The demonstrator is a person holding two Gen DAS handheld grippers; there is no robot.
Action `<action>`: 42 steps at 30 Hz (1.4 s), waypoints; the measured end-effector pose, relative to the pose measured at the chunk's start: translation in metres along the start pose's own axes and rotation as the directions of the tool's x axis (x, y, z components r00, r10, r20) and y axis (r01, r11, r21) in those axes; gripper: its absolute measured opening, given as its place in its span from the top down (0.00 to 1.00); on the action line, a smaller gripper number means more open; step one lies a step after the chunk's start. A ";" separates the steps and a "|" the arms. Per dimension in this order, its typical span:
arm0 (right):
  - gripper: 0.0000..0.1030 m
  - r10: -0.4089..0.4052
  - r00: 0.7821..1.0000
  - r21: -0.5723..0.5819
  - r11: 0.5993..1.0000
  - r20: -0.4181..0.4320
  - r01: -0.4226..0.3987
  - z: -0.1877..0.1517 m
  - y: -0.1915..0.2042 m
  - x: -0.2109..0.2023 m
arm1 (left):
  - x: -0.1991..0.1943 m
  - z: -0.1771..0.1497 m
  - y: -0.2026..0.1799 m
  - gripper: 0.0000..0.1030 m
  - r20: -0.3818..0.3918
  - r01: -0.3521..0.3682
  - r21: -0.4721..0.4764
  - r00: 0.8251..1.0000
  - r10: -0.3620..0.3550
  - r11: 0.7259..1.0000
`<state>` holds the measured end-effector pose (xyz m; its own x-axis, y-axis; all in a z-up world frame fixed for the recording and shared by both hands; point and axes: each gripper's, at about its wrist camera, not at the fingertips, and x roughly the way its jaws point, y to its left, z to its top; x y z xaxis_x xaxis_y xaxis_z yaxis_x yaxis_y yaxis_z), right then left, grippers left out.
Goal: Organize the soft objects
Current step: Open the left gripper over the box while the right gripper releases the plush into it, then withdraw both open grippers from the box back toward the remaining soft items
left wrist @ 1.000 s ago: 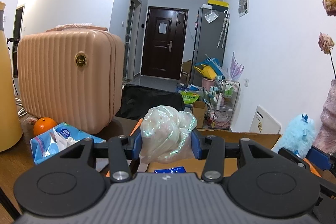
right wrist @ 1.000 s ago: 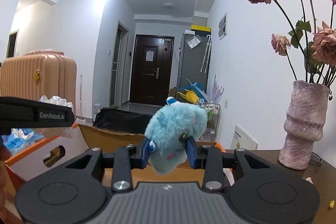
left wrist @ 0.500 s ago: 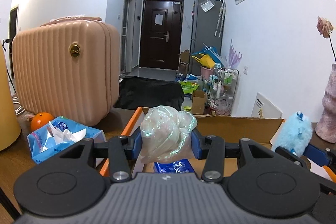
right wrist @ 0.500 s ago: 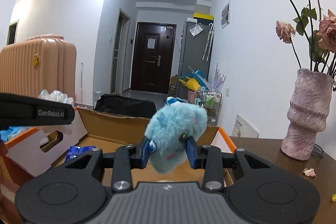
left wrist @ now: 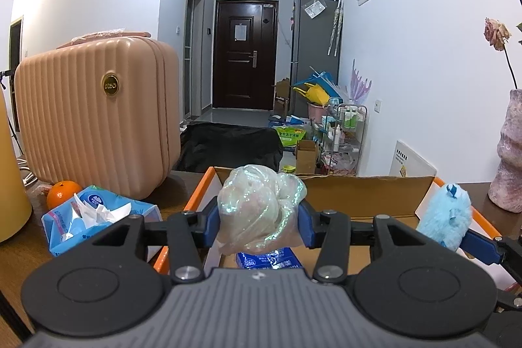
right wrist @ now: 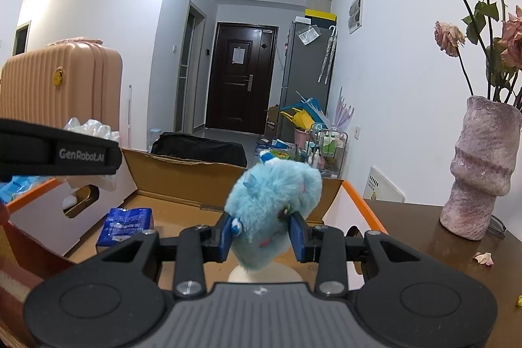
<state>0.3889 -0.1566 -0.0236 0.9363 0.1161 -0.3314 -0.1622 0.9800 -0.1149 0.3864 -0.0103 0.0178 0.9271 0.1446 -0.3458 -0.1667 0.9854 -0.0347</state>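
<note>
My left gripper [left wrist: 259,225] is shut on a crumpled iridescent plastic bag [left wrist: 257,207] and holds it above the open cardboard box [left wrist: 365,194]. My right gripper [right wrist: 262,234] is shut on a fluffy blue plush toy [right wrist: 274,207] over the same box [right wrist: 182,175]; the toy also shows at the right of the left wrist view [left wrist: 445,219]. A blue tissue pack [right wrist: 125,225] lies on the box floor, also seen under the bag [left wrist: 269,260]. A white round object [right wrist: 264,274] lies below the plush. The left gripper's body [right wrist: 58,154] crosses the right wrist view.
A pink ribbed suitcase [left wrist: 98,126] stands on the wooden table at left, with an orange [left wrist: 63,189] and an open blue tissue pack [left wrist: 98,219] in front. A yellow object [left wrist: 9,181] is at far left. A pink vase [right wrist: 479,168] with dried roses stands right.
Both grippers have moved forward and down over the box with their loads still held; the box floor and the blue pack in it show more.
</note>
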 end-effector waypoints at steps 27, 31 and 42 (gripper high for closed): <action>0.17 -0.026 0.999 0.033 0.999 0.024 0.025 -0.001 -0.003 -0.007 | -0.009 0.002 -0.001 0.04 0.039 -0.006 -0.005 0.999 0.006 1.000; 0.17 -0.026 0.999 0.033 0.999 0.024 0.025 -0.001 -0.003 -0.007 | -0.008 0.002 -0.001 0.03 0.038 -0.006 -0.005 0.999 0.006 1.000; 0.07 -0.039 0.999 0.032 0.999 0.033 0.038 0.000 -0.004 -0.010 | -0.008 0.002 0.002 0.00 0.021 0.000 -0.019 1.000 0.000 1.000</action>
<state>0.3801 -0.1613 -0.0202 0.9516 0.0831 -0.2957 -0.1166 0.9884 -0.0974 0.3793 -0.0097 0.0226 0.9340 0.1466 -0.3258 -0.1727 0.9836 -0.0525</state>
